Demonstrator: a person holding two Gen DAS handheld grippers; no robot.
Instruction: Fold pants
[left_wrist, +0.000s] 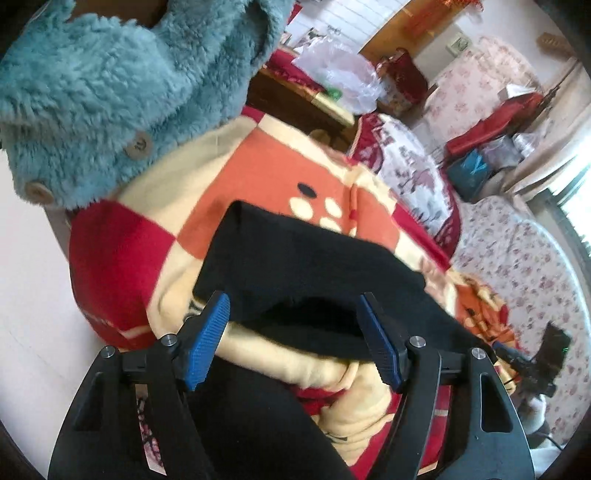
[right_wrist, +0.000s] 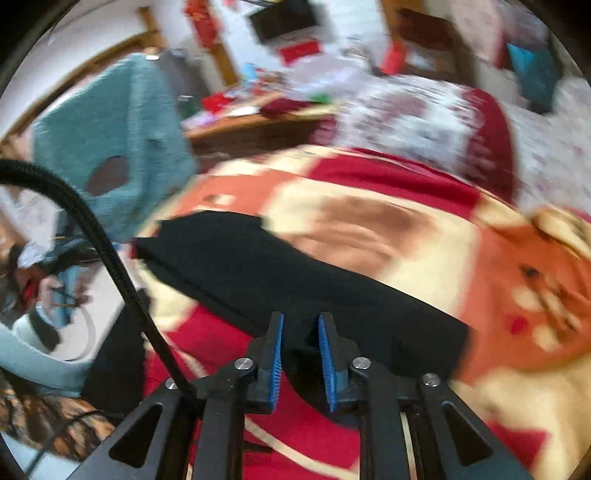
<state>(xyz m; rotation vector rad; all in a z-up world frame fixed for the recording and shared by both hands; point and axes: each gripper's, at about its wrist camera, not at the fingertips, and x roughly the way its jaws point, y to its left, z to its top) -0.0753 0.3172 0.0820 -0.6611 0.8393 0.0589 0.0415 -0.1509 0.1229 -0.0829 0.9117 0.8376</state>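
Left wrist: black pants (left_wrist: 295, 258) on checked blanket (left_wrist: 236, 162).
Left gripper (left_wrist: 293, 314) wide open over pants; right gripper (right_wrist: 300, 332) narrowly parted, gripping nothing; teal fleece (left_wrist: 110, 92) beyond blanket.

So it's a bed (left_wrist: 535, 266) with a floral sheet, and over it a big fleece blanket (left_wrist: 207, 173) in red, orange and cream checks. Black pants (left_wrist: 295, 258) lie folded flat right on the blanket. Further back a red and white patterned quilt (left_wrist: 413, 166) is bunched up on the bed.
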